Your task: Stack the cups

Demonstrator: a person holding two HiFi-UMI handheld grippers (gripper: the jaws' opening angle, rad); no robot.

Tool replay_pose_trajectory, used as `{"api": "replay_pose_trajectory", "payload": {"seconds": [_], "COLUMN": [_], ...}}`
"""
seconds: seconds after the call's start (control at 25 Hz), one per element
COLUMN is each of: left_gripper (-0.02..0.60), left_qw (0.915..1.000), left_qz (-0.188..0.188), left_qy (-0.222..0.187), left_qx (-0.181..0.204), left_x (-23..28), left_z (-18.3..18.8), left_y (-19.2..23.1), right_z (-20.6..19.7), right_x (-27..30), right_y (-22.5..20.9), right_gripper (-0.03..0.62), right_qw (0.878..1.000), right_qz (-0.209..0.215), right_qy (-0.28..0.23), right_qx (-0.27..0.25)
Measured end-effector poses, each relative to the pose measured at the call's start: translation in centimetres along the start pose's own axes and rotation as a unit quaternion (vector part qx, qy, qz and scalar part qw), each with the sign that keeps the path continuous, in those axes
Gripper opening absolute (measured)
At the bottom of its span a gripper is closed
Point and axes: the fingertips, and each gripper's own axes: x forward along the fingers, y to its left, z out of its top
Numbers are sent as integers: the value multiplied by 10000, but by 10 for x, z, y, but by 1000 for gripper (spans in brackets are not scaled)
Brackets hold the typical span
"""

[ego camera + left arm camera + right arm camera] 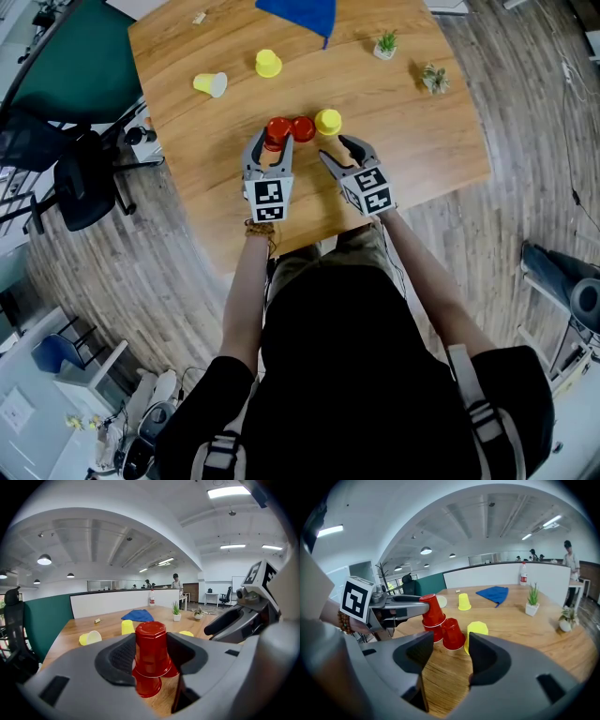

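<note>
Six plastic cups lie on the person's side of the blue cloth point(300, 14). Well apart from the cloth, a red plastic cup point(151, 648) is clamped mouth down and slightly tilted between the left gripper's point(270, 142) jaws. Its rim is sleeved over the top of a second red cup point(146, 687), also mouth down. A third red cup point(303, 128) stands inverted just beside that pair, with an inverted yellow plastic cup point(328, 122) just beside it. Nearer the cloth, another yellow cup point(268, 64) stands mouth down. Left of it, a pale yellow cup point(211, 84) lies on its side.
</note>
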Motion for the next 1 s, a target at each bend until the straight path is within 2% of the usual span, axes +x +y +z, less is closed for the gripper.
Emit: {"api": "replay_pose_trajectory", "payload": {"seconds": [0.2, 0.28, 0.4, 0.6, 0.8, 1.0], "left_gripper": [223, 261, 282, 282, 282, 282], "left_qw": [9996, 9993, 9994, 9995, 9987, 9977], "left_qz": [-88, -183, -289, -280, -278, -304], "left_qy": [101, 162, 118, 27, 3, 25], "left_qx": [253, 280, 172, -124, -431, -599], "left_x": [1, 1, -3, -19, -40, -53], "left_z": [-5, -8, -7, -1, 1, -1], "left_y": [-7, -11, -15, -16, -19, -28], "right_z": [-2, -1, 4, 31, 78, 117], "right_x": [2, 2, 1, -7, 4, 40], "right_y": [1, 0, -2, -23, -49, -62], "right_gripper": [247, 248, 253, 255, 258, 259], "right_qw": [10000, 10000, 9999, 9991, 9961, 9916], "right_qz": [-8, -40, -88, -230, -285, -140], "right_qy": [28, 37, -1, -242, -408, -347], "right_qx": [32, 11, -54, -256, -729, -1241]}}
